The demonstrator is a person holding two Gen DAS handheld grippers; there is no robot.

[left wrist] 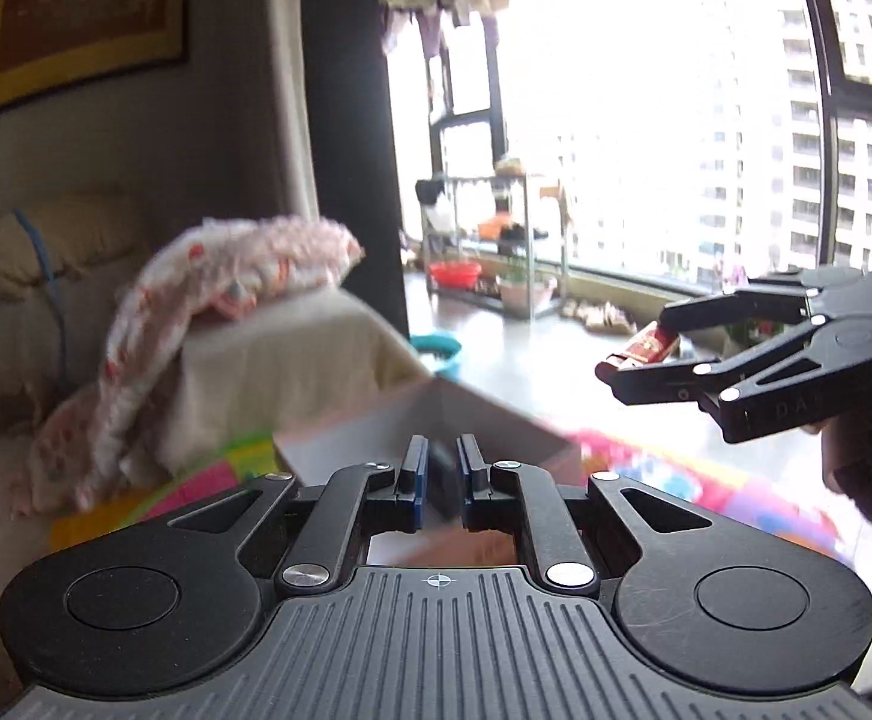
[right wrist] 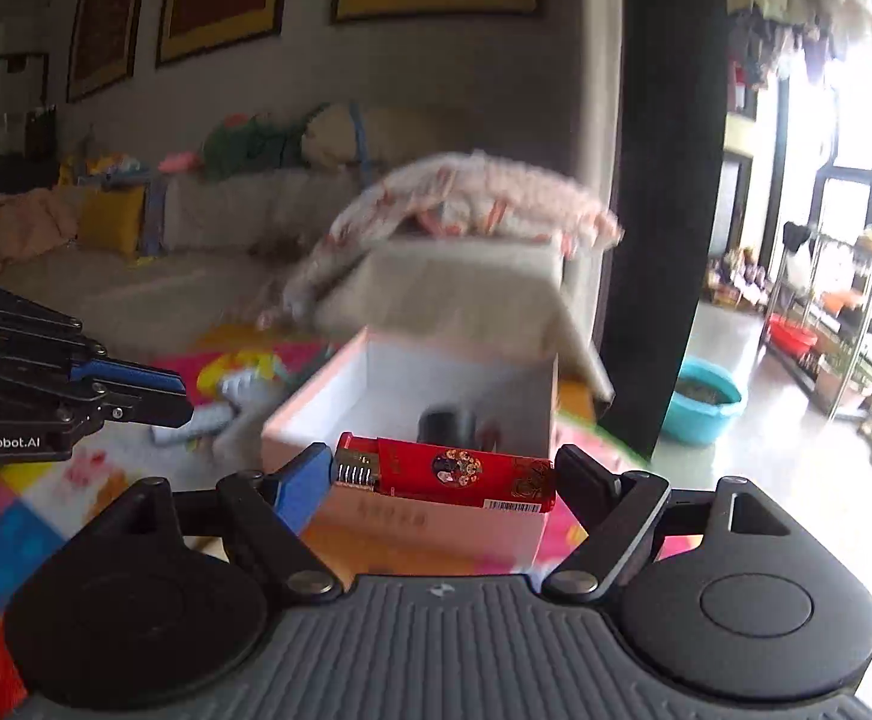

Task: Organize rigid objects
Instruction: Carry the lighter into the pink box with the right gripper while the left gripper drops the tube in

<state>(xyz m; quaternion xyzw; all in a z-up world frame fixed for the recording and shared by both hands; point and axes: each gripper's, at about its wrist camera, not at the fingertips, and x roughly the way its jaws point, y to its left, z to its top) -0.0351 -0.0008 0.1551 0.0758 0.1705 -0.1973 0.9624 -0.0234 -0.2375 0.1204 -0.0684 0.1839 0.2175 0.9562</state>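
Note:
My right gripper point(right wrist: 445, 474) is shut on a red lighter point(right wrist: 445, 471) held crosswise between its fingers, just in front of an open pink-and-white box point(right wrist: 339, 384). The same gripper point(left wrist: 640, 354) and the lighter point(left wrist: 646, 348) show at the right of the left wrist view. My left gripper point(left wrist: 440, 474) is shut on a small dark object point(left wrist: 440, 480), blurred, above the box point(left wrist: 375, 426). A dark round item point(right wrist: 445, 423) lies inside the box. The left gripper point(right wrist: 165, 399) shows at the left of the right wrist view.
A colourful play mat point(right wrist: 27, 534) covers the floor. A sofa point(right wrist: 207, 240) with a patterned blanket point(right wrist: 466, 198) stands behind the box. A white-grey object point(right wrist: 219, 408) lies on the mat. A teal basin point(right wrist: 703, 399) and a metal rack point(right wrist: 844, 324) stand by the window.

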